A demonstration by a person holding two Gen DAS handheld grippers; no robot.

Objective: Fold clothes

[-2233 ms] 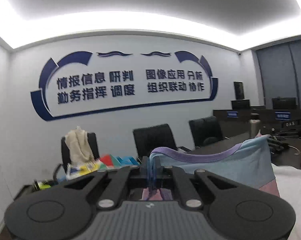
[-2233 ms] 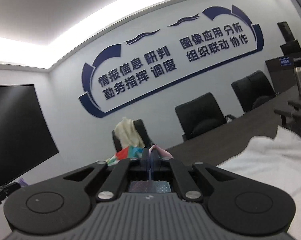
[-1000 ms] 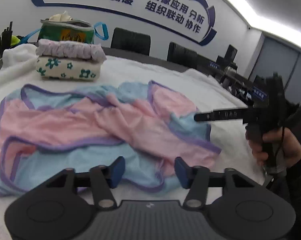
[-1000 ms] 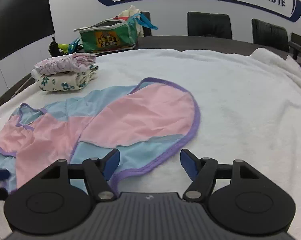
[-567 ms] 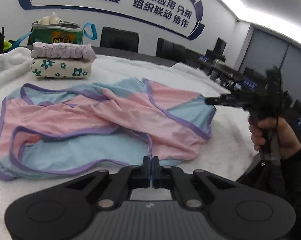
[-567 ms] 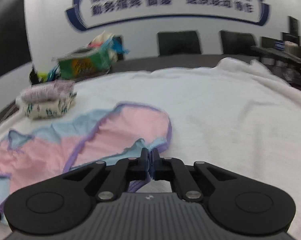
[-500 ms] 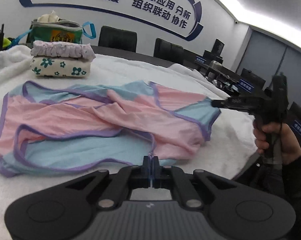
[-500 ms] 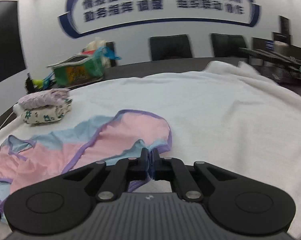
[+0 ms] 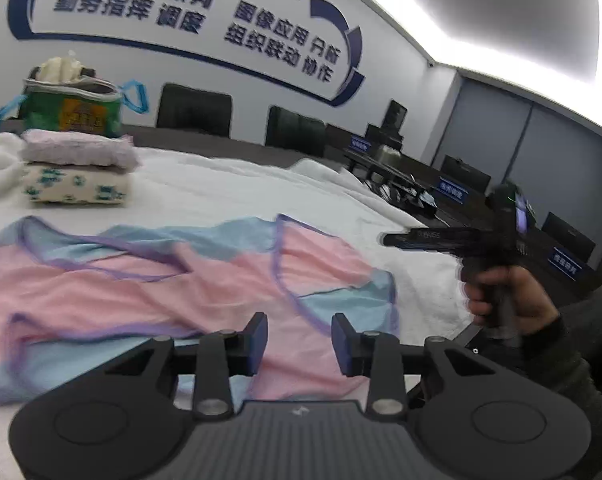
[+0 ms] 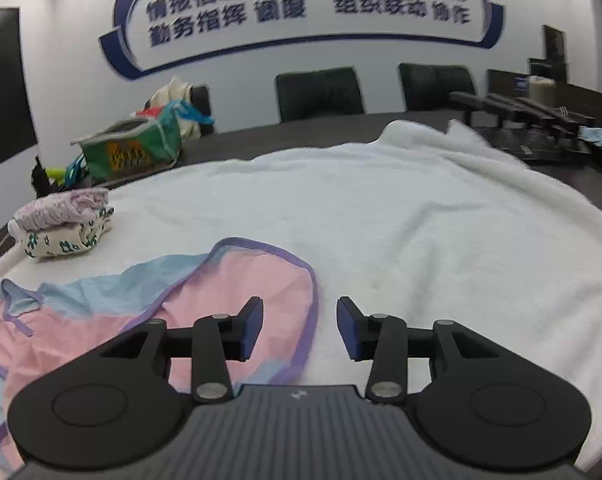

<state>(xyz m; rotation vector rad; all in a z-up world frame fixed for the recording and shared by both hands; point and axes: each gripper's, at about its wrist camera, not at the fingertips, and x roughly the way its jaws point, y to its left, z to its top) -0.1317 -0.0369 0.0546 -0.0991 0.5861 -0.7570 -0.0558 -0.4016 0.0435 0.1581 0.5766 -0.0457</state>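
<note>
A pink and light-blue garment with purple trim (image 9: 173, 288) lies spread and wrinkled on the white towel (image 9: 229, 188). My left gripper (image 9: 299, 342) hangs open over its near pink edge, holding nothing. In the right wrist view the same garment (image 10: 205, 300) lies at lower left, and my right gripper (image 10: 299, 328) stands open just past its purple-trimmed right edge. The right gripper (image 9: 385, 239) also shows from the side in the left wrist view, held by a hand (image 9: 501, 296).
Two folded garments are stacked (image 9: 77, 172) at the towel's far left, seen also as the stack (image 10: 61, 224) in the right view. A green bag (image 10: 133, 152) stands behind them. Black chairs (image 10: 321, 92) line the dark table (image 10: 581, 168).
Both grippers were shut on the garment's near edge half a second ago and are now open. The garment lies flatter on the towel. The right gripper has pulled back to the right.
</note>
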